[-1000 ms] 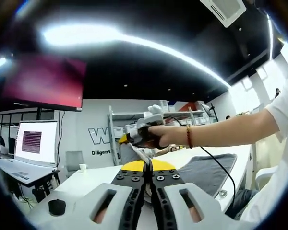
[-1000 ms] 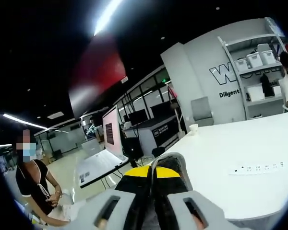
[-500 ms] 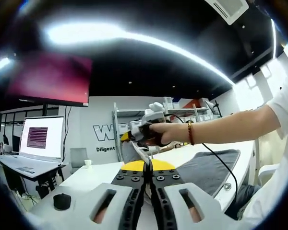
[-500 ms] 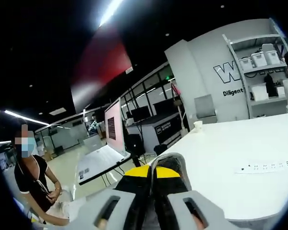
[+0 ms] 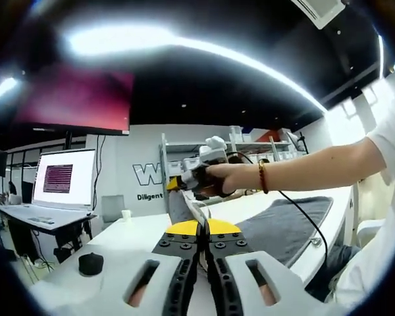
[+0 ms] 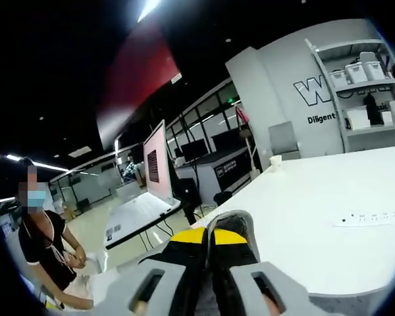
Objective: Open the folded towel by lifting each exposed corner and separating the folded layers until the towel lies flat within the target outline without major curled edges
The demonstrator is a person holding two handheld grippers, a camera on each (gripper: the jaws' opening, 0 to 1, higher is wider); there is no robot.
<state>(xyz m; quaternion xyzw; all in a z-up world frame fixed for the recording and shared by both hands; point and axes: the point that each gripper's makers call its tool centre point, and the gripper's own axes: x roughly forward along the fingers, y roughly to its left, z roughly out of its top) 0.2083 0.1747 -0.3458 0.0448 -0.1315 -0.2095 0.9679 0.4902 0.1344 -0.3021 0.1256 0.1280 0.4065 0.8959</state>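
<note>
A dark grey towel (image 5: 280, 220) lies partly spread on the white table (image 5: 128, 240) at the right of the left gripper view. One corner is lifted off the table. My left gripper (image 5: 203, 228) is shut on a thin pale edge of the towel that runs up to my right gripper (image 5: 184, 181). A hand holds that gripper above the table, with grey cloth hanging under it. In the right gripper view my right gripper (image 6: 207, 236) is shut on a grey fold of the towel (image 6: 232, 226), which bulges between the yellow tips.
A black round knob (image 5: 91, 264) and a paper cup (image 5: 126, 214) sit on the table. A white power strip (image 6: 372, 216) lies flat at the right. A monitor (image 5: 59, 182), shelves (image 5: 204, 155) and a standing person (image 6: 46, 243) are beyond the table.
Both grippers keep their hold on the towel. Both views have drifted slightly with the hands, and the black knob now sits a little nearer the jaws in the left gripper view.
</note>
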